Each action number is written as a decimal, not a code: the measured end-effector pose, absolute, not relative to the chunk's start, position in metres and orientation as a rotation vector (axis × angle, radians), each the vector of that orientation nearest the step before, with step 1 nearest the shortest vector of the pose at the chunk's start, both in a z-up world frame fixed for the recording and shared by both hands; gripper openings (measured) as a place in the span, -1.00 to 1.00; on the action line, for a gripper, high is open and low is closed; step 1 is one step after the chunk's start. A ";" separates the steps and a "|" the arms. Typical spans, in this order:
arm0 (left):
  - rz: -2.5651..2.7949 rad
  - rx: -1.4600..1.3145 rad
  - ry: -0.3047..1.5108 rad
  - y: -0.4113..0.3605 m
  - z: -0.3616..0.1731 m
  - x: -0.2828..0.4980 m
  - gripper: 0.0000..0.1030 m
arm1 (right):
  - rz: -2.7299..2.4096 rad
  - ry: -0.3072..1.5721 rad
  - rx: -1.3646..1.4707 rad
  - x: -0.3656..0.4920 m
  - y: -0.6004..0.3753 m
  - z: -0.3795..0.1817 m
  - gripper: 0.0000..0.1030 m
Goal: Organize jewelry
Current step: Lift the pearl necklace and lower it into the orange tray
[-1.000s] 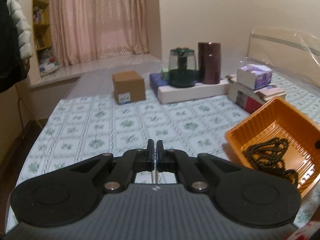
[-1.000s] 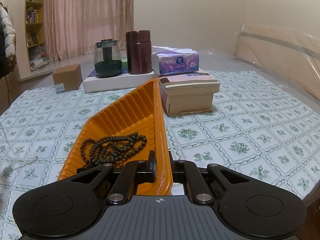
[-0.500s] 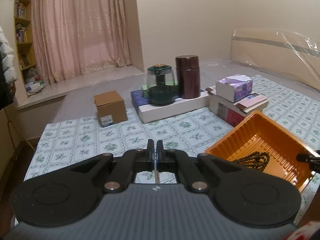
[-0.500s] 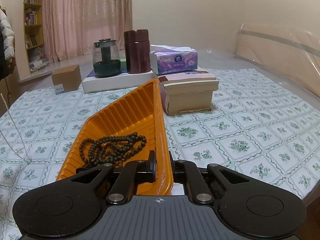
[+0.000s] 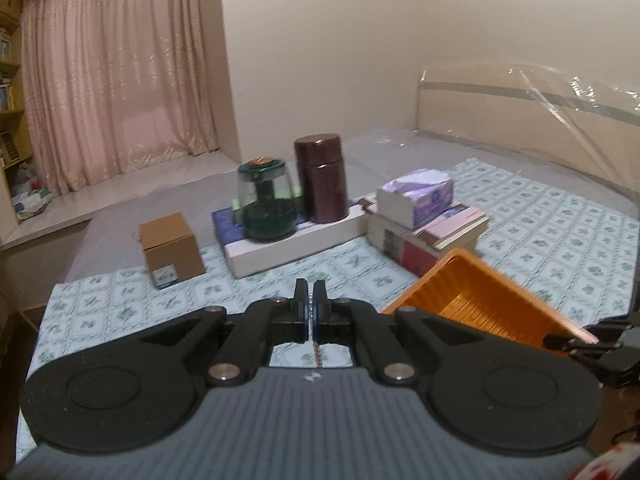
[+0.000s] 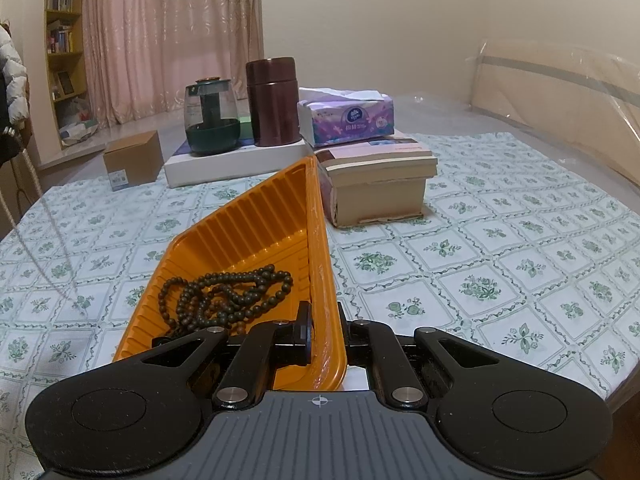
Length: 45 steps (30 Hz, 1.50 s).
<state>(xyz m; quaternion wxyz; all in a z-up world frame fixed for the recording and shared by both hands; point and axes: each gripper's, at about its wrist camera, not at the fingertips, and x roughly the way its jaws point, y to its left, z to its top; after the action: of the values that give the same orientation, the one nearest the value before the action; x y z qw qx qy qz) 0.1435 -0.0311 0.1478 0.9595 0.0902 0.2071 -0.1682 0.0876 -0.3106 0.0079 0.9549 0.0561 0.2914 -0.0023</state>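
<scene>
Writing on the tissue box (image 6: 347, 117) is unreadable. Your right gripper (image 6: 325, 334) pinches the orange tray (image 6: 256, 232) wall; your left gripper (image 5: 310, 309) clamps a thin chain (image 5: 317, 354) beside it.

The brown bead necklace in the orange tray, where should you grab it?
Pinch the bead necklace at the raised loop along its far edge, coming straight down from above: it lies heaped flat, and the orange tray walls block sideways reaches.
</scene>
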 end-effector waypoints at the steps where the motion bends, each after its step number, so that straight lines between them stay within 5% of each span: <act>1: -0.351 0.181 0.417 -0.034 0.151 0.144 -0.98 | -0.004 0.593 0.115 0.088 -0.311 0.008 -0.85; 18: -0.542 0.165 0.392 -0.098 0.178 0.145 -0.98 | 0.003 0.596 0.132 0.089 -0.316 0.005 -0.85; 39: -0.696 0.137 0.606 -0.166 0.093 0.171 -0.97 | -0.001 0.610 0.156 0.091 -0.322 -0.001 -0.86; 45: -0.681 0.117 0.622 -0.158 0.085 0.173 -0.82 | -0.001 0.614 0.163 0.091 -0.325 -0.003 -0.86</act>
<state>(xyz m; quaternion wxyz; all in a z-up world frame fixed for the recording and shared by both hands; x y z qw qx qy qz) 0.1731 -0.1581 0.0851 0.8938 0.0564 0.3001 -0.3285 0.0914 -0.3252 -0.0028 0.9500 0.0802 0.3017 -0.0007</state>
